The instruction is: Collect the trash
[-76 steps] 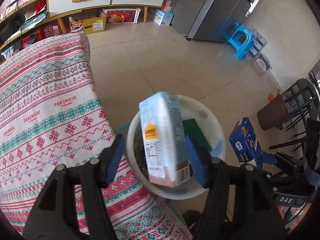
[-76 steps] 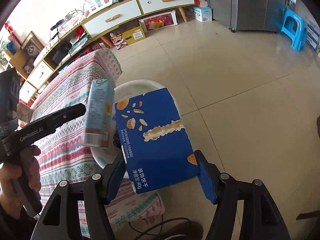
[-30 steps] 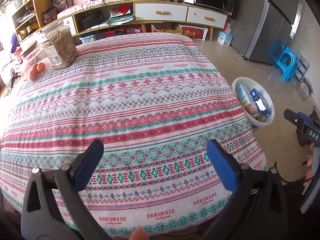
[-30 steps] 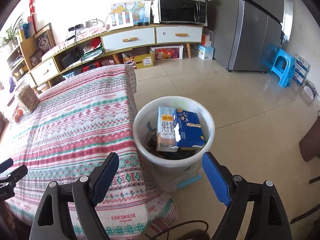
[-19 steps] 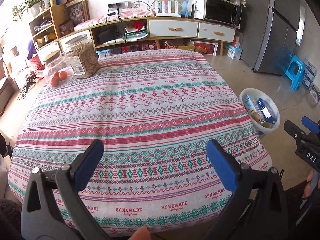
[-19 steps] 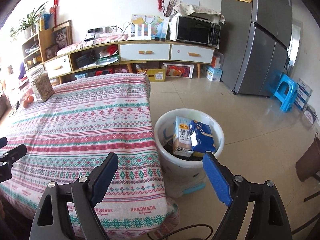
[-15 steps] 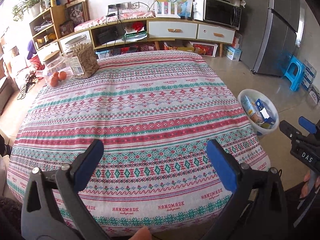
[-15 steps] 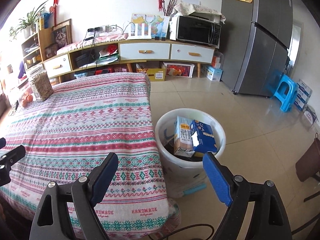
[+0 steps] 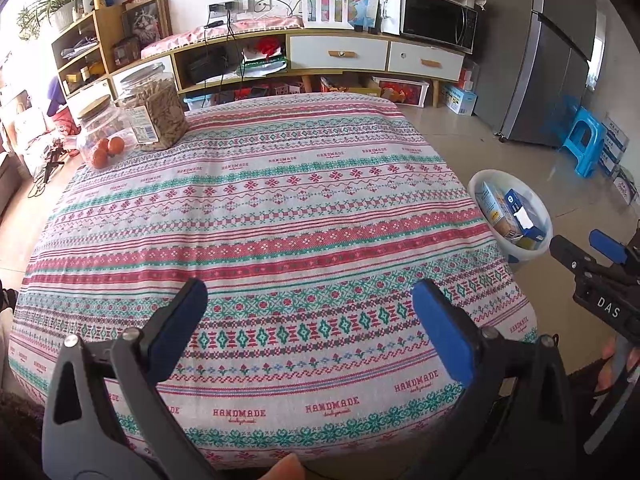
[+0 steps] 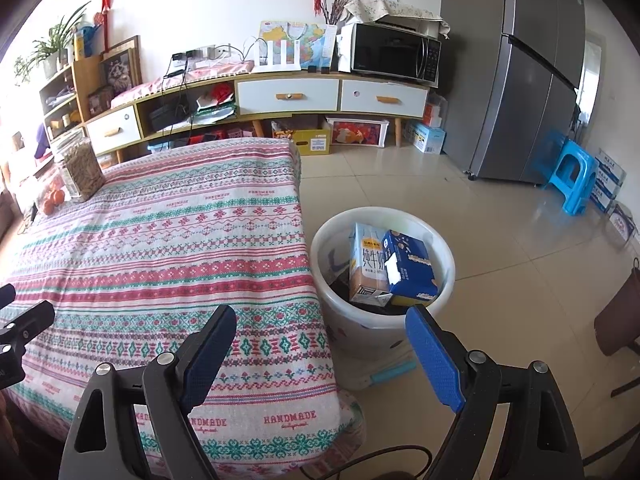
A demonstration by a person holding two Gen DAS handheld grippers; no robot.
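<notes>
A white trash bin (image 10: 444, 256) stands on the floor at the table's right edge. It holds an upright milk carton (image 10: 366, 266) and a blue biscuit box (image 10: 410, 266). The bin also shows in the left wrist view (image 9: 480, 184). My left gripper (image 9: 310, 322) is open and empty, above the near part of the table (image 9: 256, 208). My right gripper (image 10: 320, 346) is open and empty, above the table's near right corner and close to the bin. It appears at the right edge of the left wrist view (image 9: 592, 256).
A patterned cloth covers the table (image 10: 168, 232). A jar of snacks (image 9: 154, 112) and a jar with oranges (image 9: 100, 136) stand at its far left corner. A low cabinet (image 10: 288, 96), a fridge (image 10: 532, 80), a blue stool (image 10: 574, 174) and boxes (image 10: 610, 182) stand behind.
Both grippers let go of the carton and the box, which now lie in the bin. Both pulled back and up from the bin; in the last half second they barely moved.
</notes>
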